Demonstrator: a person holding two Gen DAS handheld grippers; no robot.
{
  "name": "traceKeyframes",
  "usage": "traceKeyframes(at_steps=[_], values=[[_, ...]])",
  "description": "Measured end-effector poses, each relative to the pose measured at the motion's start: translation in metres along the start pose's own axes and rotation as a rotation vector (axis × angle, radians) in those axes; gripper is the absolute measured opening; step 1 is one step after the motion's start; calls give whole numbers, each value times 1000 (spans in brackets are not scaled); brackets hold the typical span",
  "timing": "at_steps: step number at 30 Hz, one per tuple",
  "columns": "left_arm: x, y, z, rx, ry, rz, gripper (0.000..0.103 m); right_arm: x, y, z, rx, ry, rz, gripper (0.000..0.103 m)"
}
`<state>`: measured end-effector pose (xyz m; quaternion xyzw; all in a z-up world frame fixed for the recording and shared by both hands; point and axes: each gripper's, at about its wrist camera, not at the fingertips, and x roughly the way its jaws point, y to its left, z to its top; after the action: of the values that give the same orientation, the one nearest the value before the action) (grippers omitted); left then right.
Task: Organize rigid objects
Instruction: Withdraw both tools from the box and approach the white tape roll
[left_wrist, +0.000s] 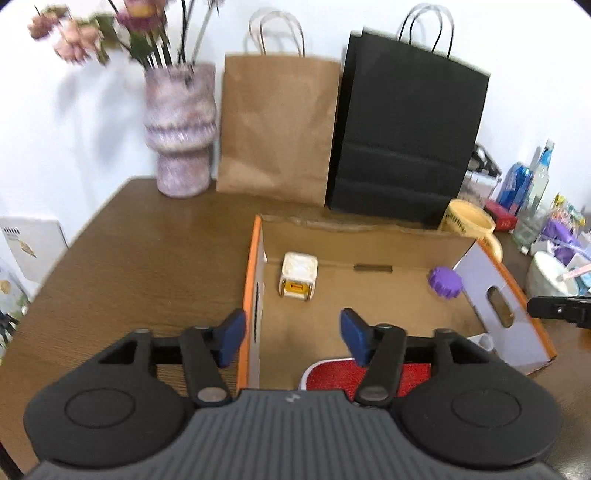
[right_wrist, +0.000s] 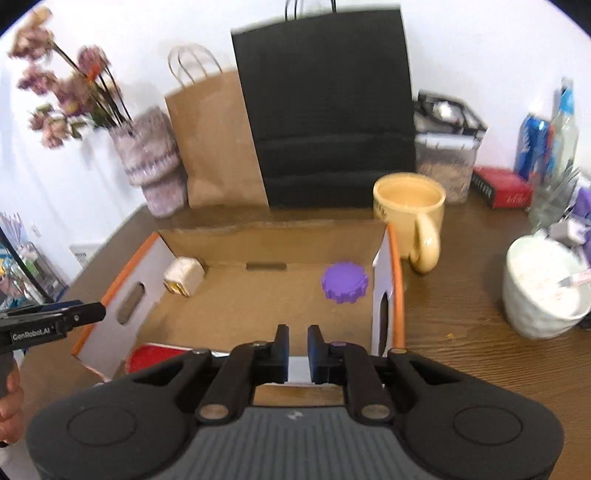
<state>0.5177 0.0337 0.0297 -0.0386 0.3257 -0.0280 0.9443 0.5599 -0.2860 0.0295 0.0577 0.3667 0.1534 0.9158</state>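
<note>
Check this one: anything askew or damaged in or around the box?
The cardboard box looks worn: its back wall has a ragged, torn top edge. Inside, the white cube lies tipped against the left wall. The purple gear sits flat.

The open cardboard box with orange-edged sides (left_wrist: 369, 295) is viewed from above its near-left corner by the left wrist camera, and from above its near edge (right_wrist: 258, 295) by the right. Both are aimed toward the white back wall, close in. The box interior is shared.

Box (right_wrist: 207, 236) on surface (right_wrist: 461, 350); gear (right_wrist: 344, 282) inside right, cube (right_wrist: 183, 276) inside left; mug (right_wrist: 410, 218) right, bags (right_wrist: 325, 110) behind.
</note>
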Motion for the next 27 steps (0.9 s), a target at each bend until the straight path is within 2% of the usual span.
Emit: traceKeyframes(at_steps=[1, 2, 3, 4, 5, 6, 8, 11, 18, 24, 27], values=[[-12, -3, 1, 3, -26, 6, 76, -13, 1, 0, 7, -29, 17, 32], [-26, -5, 0, 6, -63, 13, 80, -26, 1, 0, 14, -65, 29, 53], [-38, -7, -2, 9, -109, 20, 90, -37, 1, -2, 18, -100, 36, 81], [-55, -10, -6, 17, -179, 34, 103, -51, 3, -6, 16, -153, 39, 93], [-68, -14, -11, 28, -244, 48, 103, -62, 5, -11, 5, -208, 36, 103], [-82, -18, -17, 44, -314, 67, 103, -74, 9, -17, -18, -267, 20, 103], [-99, -26, -27, 84, -366, 70, 103, -88, 18, -29, -80, -324, -33, 103], [-111, -32, -34, 87, -351, 45, 103, -98, 29, -44, -133, -347, -93, 103], [-139, -32, -53, 40, -381, 37, 103, -117, 39, -71, -106, -397, -75, 103], [-173, -32, -91, 10, -449, 21, 103, -147, 47, -102, -106, -483, -77, 103], [-192, -35, -114, 17, -457, 15, 103, -164, 51, -125, -116, -508, -75, 103]])
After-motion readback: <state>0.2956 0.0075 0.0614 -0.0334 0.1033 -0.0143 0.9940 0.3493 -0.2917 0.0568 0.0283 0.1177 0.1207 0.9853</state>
